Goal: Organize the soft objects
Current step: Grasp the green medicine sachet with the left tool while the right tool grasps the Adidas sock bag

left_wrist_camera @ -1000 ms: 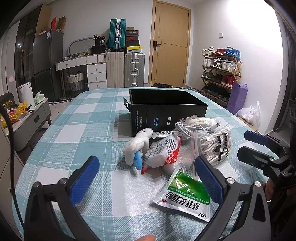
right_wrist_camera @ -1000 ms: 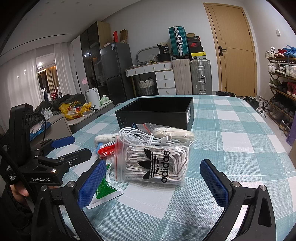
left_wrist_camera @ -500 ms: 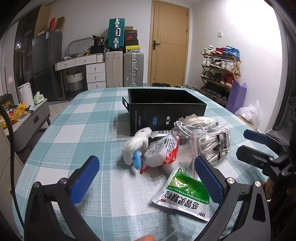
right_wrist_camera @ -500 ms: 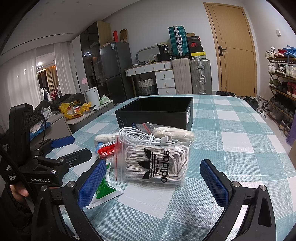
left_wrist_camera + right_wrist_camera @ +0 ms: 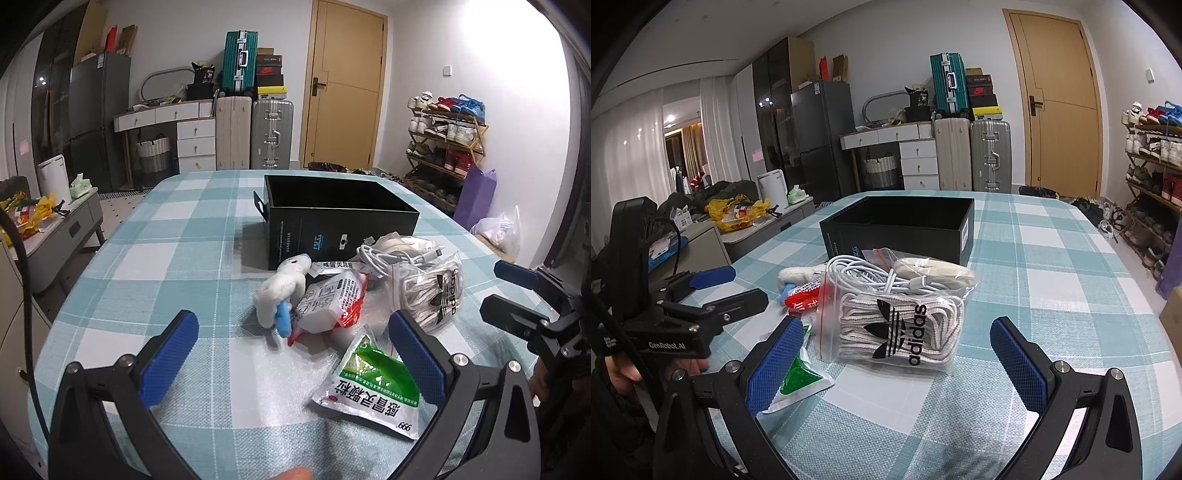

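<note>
A black open box [image 5: 341,218] stands on the checked table, also in the right wrist view [image 5: 901,225]. In front of it lie a white plush toy [image 5: 282,290], a red-and-white packet [image 5: 330,301], a green medicine sachet [image 5: 371,387], a white cable [image 5: 391,253] and a zip bag of adidas laces [image 5: 897,328]. My left gripper [image 5: 291,354] is open and empty just short of the plush and packets. My right gripper [image 5: 897,356] is open and empty, its fingers either side of the lace bag's near end.
The table's checked cloth [image 5: 166,258] extends left and behind the box. Suitcases [image 5: 271,134], drawers and a door stand at the back wall. A shoe rack [image 5: 443,147] is at the right. A low cabinet [image 5: 55,229] stands left of the table.
The left wrist view has drifted slightly, the objects sitting a little lower and leftward. The right gripper has not visibly moved. Both stay open.
</note>
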`<state>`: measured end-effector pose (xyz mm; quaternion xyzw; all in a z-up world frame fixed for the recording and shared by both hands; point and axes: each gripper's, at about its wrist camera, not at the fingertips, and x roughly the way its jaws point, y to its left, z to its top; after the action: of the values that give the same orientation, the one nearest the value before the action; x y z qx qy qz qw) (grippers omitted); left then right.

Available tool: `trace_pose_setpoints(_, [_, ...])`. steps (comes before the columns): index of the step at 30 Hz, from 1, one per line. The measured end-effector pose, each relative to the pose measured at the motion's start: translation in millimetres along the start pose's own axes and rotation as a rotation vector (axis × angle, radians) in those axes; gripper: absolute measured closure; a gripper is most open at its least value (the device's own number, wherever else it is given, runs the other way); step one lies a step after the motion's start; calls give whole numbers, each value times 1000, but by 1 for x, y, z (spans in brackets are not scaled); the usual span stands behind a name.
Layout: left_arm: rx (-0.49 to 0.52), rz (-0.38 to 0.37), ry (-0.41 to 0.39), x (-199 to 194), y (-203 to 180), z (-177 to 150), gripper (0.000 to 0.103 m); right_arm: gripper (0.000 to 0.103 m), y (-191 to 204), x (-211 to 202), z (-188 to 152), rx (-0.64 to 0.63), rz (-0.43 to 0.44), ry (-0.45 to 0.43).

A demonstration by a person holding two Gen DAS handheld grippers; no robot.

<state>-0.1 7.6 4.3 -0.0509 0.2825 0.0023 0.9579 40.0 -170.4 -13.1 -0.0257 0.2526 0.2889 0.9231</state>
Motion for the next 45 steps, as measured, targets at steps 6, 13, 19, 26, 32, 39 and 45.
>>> trace_pose_setpoints(6, [34, -30, 17, -4, -8, -2, 0, 0, -4, 0, 5, 8, -5, 28])
trace_pose_setpoints(13, [122, -93, 109, 8, -26, -13, 0, 0, -12, 8, 8, 29, 3, 70])
trace_pose_setpoints(19, [192, -108, 149, 13, -42, -21, 0, 0, -15, 14, 6, 35, 7, 99])
trace_pose_setpoints(26, [266, -91, 170, 17, -55, -26, 7, 0, -19, 37, 7, 54, 0, 183])
trace_pose_setpoints(32, [277, -122, 199, 21, -58, -29, 24, 1, -20, 56, 13, 38, 40, 240])
trace_pose_setpoints(39, [265, -177, 201, 15, -58, -32, 42, 25, -23, 73, 14, 40, 120, 276])
trace_pose_setpoints(45, [250, -196, 205, 13, -52, -32, 43, 40, -17, 54, 10, 16, 211, 244])
